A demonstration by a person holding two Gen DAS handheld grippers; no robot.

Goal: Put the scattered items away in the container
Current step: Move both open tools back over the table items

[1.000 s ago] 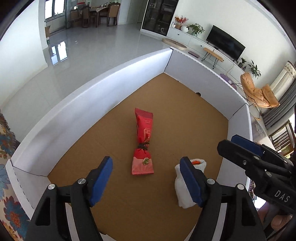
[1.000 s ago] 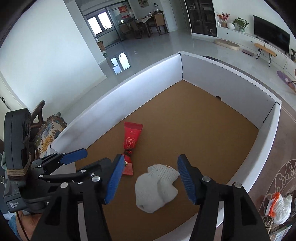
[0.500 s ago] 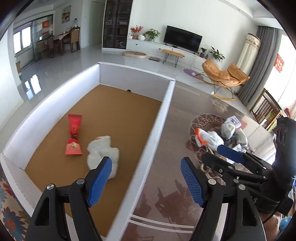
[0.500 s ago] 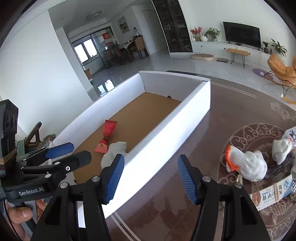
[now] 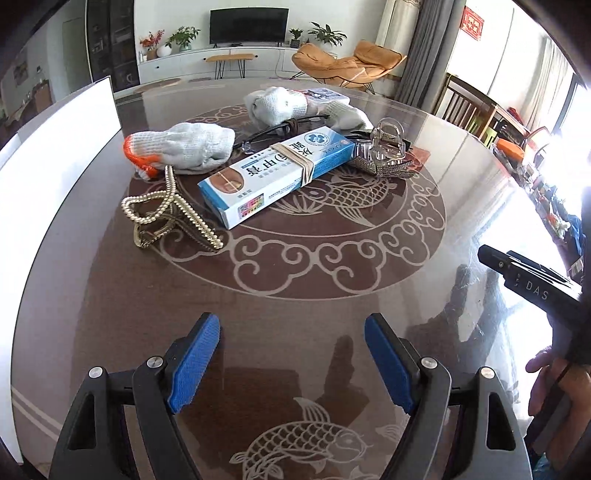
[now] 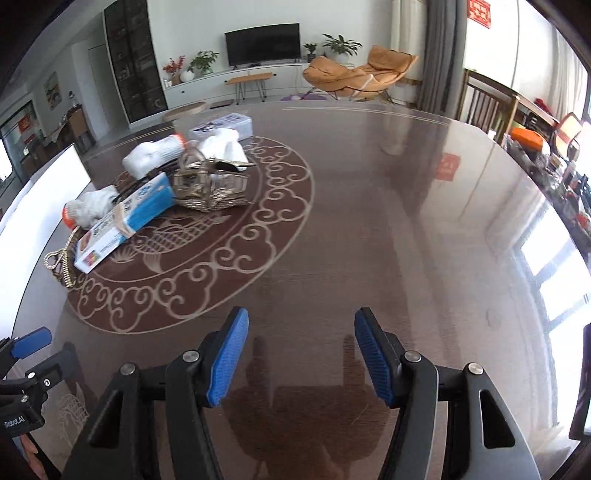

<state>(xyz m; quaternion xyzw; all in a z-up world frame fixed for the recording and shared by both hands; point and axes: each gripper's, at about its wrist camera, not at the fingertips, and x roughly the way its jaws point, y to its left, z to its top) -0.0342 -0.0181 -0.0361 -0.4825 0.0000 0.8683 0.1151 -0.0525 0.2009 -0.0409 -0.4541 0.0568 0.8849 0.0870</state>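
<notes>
Since both hand-held grippers hang empty over the bench [image 5: 295, 288], left hand-held gripper [image 5: 291, 363] w/ jaws opening, right [image 6: 300, 356] jaws apart, they look lined up for the far-left pile: glove [image 5: 184, 146], box [image 5: 275, 173], clip [image 5: 168, 216], near the container [image 5: 55, 155].

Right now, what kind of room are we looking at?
Most likely a home living room: a television on a low white cabinet, an orange lounge chair, and a round patterned table with household clutter.

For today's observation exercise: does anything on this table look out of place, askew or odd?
Yes. The blue and white box is askew: its far end is propped up on the clutter, and elastic bands wrap its middle. Gloves, hair clips and glasses lie jumbled together.
</notes>
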